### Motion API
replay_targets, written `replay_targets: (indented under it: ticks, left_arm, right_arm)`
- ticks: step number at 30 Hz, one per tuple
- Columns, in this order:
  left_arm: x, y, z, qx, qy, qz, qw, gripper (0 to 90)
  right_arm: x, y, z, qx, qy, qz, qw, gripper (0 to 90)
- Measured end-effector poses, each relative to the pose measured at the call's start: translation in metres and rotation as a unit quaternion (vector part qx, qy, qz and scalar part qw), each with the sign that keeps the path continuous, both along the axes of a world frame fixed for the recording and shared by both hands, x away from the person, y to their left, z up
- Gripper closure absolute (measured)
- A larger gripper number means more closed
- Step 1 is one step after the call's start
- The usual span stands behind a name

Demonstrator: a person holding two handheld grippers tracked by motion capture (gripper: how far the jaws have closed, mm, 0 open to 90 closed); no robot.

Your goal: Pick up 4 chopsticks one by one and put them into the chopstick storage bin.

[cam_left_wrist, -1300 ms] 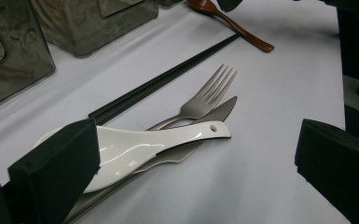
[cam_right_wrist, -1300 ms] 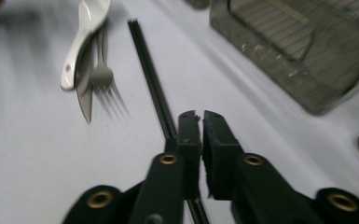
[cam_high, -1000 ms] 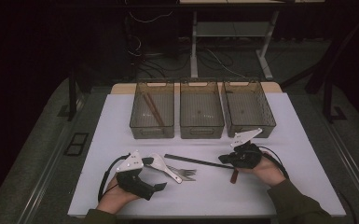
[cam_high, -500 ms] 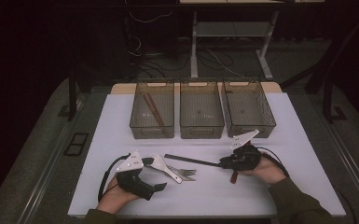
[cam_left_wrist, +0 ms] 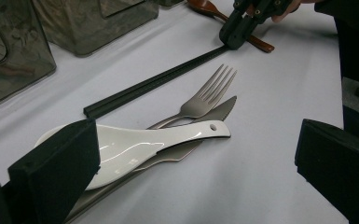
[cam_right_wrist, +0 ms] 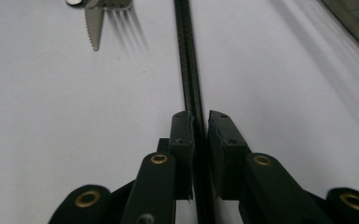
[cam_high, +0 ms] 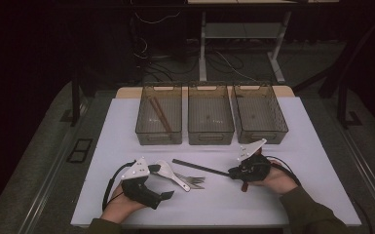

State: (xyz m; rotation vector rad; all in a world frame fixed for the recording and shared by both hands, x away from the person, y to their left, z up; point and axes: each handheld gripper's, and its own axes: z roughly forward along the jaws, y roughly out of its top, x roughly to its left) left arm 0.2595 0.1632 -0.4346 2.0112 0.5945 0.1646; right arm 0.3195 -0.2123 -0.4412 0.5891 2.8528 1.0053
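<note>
A pair of black chopsticks [cam_high: 199, 167] lies on the white table [cam_high: 302, 146]. My right gripper [cam_high: 234, 173] sits at their right end. In the right gripper view the chopsticks [cam_right_wrist: 186, 56] run between the pads, and my right gripper [cam_right_wrist: 200, 121] is shut on them; its jaws have just been opening slightly. My left gripper [cam_high: 161, 181] stands open at the front left. Between its wide jaws in the left gripper view lie a white spoon [cam_left_wrist: 144, 144], a fork [cam_left_wrist: 210, 91] and a knife [cam_left_wrist: 224, 108]. A brown spoon [cam_left_wrist: 256, 43] lies under the right gripper [cam_left_wrist: 235, 39].
Three smoky plastic bins stand in a row at the back: the left bin [cam_high: 159, 137] holds brown chopsticks [cam_high: 160, 117], with the middle bin [cam_high: 210, 137] and right bin [cam_high: 272, 129] beside it. Dark floor and table legs lie beyond.
</note>
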Motion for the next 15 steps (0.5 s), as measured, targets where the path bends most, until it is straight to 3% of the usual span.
replay_targets:
  ticks: [7, 12, 15]
  left_arm:
    - [0.000, 0.000, 0.000, -0.002, -0.001, 0.001, 1.0000, 0.0]
    - [0.000, 0.000, 0.000, -0.002, -0.001, 0.001, 1.0000, 0.0]
    - [0.000, 0.000, 0.000, -0.002, -0.001, 0.001, 1.0000, 0.0]
  right_arm:
    - [-0.010, 0.011, 0.002, -0.016, -0.010, 0.027, 0.9995, 79.4]
    - [-0.011, 0.012, 0.003, -0.016, -0.003, 0.022, 0.9996, 79.3]
    - [-0.009, 0.010, 0.005, -0.005, 0.000, 0.016, 0.9999, 73.6]
